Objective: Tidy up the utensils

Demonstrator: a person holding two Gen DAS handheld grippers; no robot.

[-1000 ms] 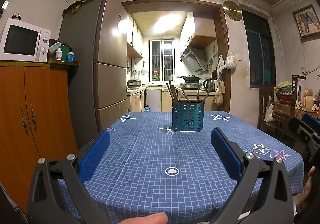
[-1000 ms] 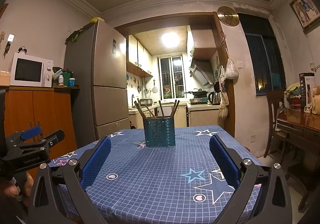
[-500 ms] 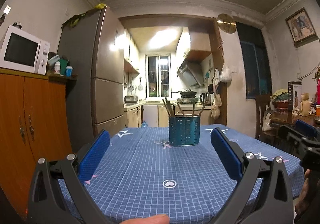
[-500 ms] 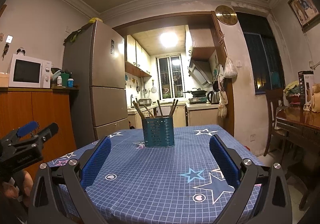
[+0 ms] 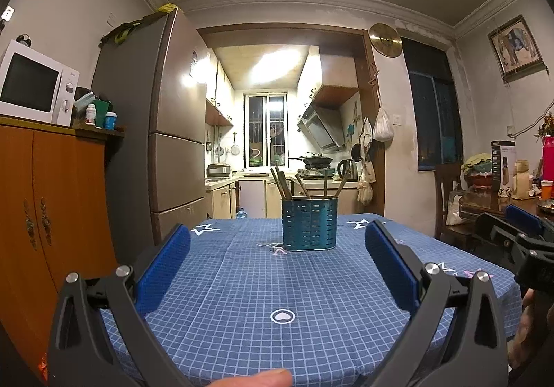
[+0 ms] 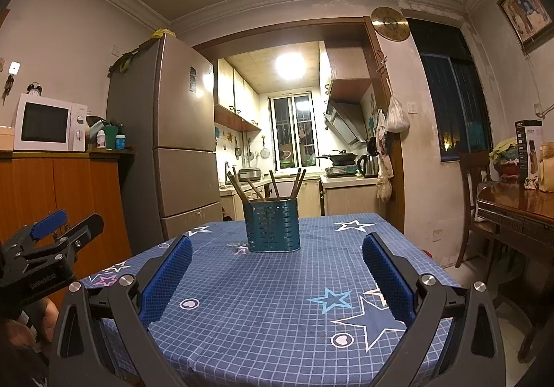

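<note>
teal holder (image 5: 309, 228) upright on counter (image 5: 277, 283), wooden utensils (image 5: 282, 184) inside. left gripper (image 5: 277, 266), right gripper (image 6: 275, 271) short of holder, fingers wide apart, empty.

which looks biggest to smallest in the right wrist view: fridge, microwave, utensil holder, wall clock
As they appear in the right wrist view:
1. fridge
2. microwave
3. utensil holder, though it stands nearer the camera, so its place against the microwave is unsure
4. wall clock
</note>
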